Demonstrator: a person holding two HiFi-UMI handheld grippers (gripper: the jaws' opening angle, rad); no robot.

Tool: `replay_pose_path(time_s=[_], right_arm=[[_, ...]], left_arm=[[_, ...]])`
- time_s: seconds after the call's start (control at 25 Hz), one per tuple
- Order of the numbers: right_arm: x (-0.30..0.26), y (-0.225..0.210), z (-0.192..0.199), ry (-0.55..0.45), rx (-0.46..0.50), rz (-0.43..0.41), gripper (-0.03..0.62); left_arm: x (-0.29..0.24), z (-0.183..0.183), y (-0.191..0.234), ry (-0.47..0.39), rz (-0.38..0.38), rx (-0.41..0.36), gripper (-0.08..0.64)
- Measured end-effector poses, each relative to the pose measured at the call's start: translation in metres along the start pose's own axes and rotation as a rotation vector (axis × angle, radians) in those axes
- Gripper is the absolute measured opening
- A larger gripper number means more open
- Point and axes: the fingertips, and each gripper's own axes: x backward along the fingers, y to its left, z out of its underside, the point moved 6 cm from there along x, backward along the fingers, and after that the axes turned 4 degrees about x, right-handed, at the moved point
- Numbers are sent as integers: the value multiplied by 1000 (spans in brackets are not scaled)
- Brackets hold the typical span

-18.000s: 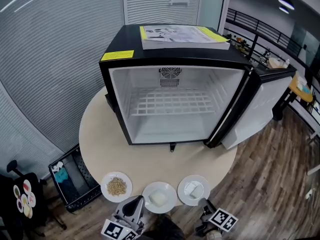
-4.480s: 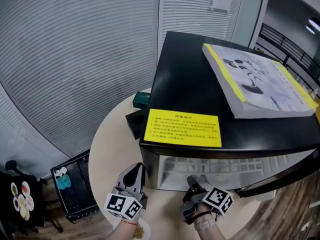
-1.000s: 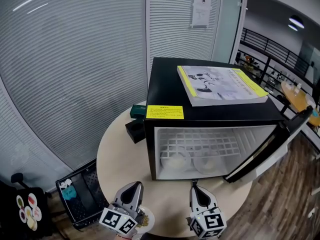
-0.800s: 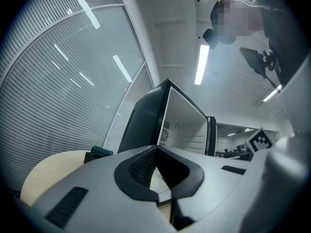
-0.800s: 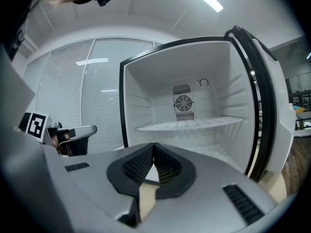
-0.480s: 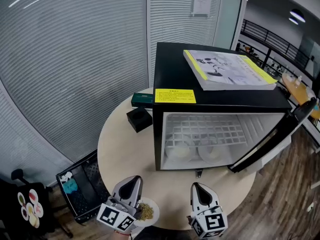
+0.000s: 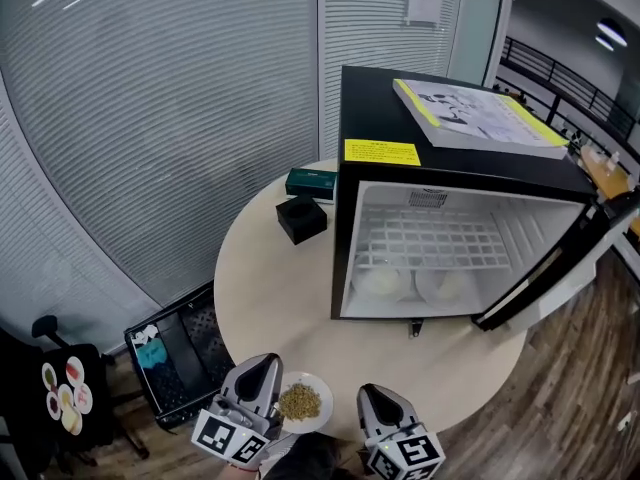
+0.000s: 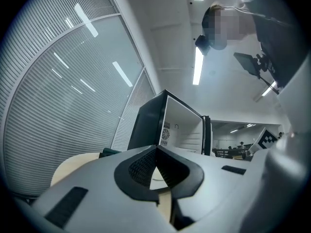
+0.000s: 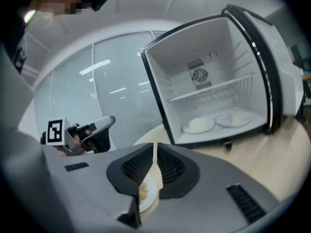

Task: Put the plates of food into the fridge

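Note:
A white plate of brown grains (image 7: 300, 402) lies on the round table (image 7: 280, 288) near its front edge. My left gripper (image 7: 264, 362) is just left of the plate, jaws shut and holding nothing. My right gripper (image 7: 372, 395) is to the plate's right, also shut and holding nothing. In the right gripper view the grain plate (image 9: 146, 194) shows below the closed tips (image 9: 155, 144). The black fridge (image 7: 440, 158) stands open. On its floor are two white plates of pale food (image 7: 383, 283) (image 7: 445, 286), also seen as two plates (image 9: 199, 125) (image 9: 234, 119) in the right gripper view.
The fridge door (image 7: 560, 268) swings out to the right. A thick book (image 7: 480, 116) lies on top of the fridge. A black box (image 7: 302, 218) and a green box (image 7: 312, 183) sit on the table left of the fridge. A black crate (image 7: 175, 358) stands on the floor to the left.
Both grippers have shifted along the table's front edge, and the right one has dropped lower. The grain plate, half hidden by the left gripper a second ago, now shows whole between them.

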Motion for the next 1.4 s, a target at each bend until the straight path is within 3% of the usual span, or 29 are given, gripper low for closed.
replay_pose_path(time_s=[0.28,0.64,0.88,1.12,1.4], right_arm=[[12,62,75,138,-308,-175,19],[14,101,164,283,-802,-163,103],[-13,95,189,218,-1028,-100,149],[-36,95,198,199,-1115,-98,150],[-49,94,201,175,-1141,-108,132]], left_arm=[[57,21,0,2,-74,-4,6],[109,50,6,15,-90,-30,6],[131,65,9,20,-129,-10,6],[151,77,11,28,-165,10,6],[164,81,16,39,-178,22,6]])
